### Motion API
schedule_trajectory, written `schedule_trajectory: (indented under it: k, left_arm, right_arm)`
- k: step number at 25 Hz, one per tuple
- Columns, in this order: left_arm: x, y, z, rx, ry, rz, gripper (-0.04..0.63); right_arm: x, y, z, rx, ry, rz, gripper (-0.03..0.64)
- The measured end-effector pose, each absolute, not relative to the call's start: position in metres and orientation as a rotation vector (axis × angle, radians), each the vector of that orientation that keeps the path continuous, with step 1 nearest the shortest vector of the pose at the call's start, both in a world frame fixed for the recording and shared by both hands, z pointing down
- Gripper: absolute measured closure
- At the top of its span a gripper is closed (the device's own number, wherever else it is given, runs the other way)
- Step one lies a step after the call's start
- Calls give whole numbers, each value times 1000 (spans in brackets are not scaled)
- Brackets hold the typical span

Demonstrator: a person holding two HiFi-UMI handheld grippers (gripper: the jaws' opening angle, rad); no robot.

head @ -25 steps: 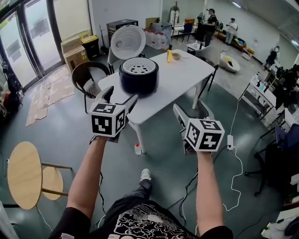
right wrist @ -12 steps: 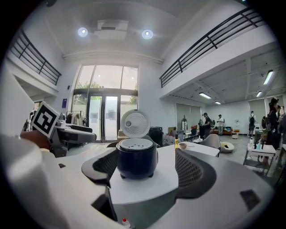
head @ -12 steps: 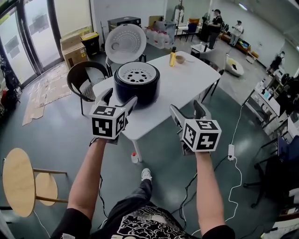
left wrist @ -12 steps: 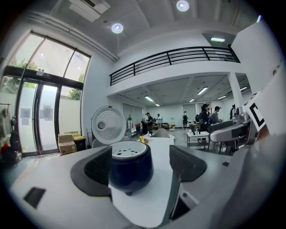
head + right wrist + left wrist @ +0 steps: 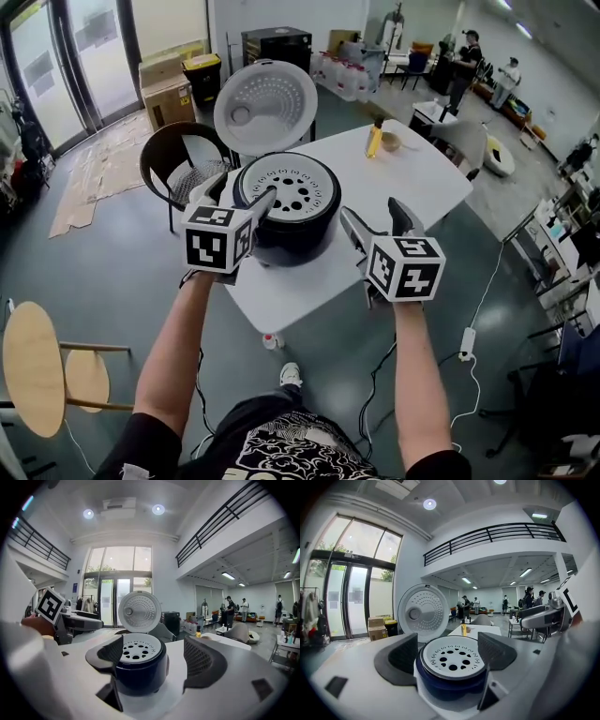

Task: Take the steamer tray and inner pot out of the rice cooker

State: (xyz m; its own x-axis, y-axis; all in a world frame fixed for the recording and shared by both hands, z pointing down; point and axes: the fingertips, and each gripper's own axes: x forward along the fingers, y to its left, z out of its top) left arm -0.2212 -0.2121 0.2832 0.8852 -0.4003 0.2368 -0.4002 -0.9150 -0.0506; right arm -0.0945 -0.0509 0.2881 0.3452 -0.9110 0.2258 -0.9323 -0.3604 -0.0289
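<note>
I've closed in: the rice cooker point(image 5: 286, 230) on the bench point(image 5: 412, 173) now sits just ahead of my left gripper point(image 5: 242, 192) and right gripper point(image 5: 373, 212), fingers spread and empty, so lifting can begin. The round steamer tray point(image 5: 289, 187) lies flat in its mouth, holes up, no long axis

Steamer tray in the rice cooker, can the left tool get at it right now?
Probably yes: the lid stands open, the steamer tray lies uncovered, and the left tool, jaws apart, faces it with nothing between.
</note>
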Motion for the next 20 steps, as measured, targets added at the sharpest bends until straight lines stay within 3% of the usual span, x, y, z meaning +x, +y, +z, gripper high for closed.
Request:
schedule_trajectory:
  k: [10, 20]
  left_arm:
    - [-172, -308, 292, -3047, 739, -399, 206]
    - [-167, -351, 303, -3050, 825, -376, 206]
  right_arm:
    - [-40, -162, 296, 2387, -1804, 315, 216]
    - [-27, -219, 305, 2315, -1879, 300, 216]
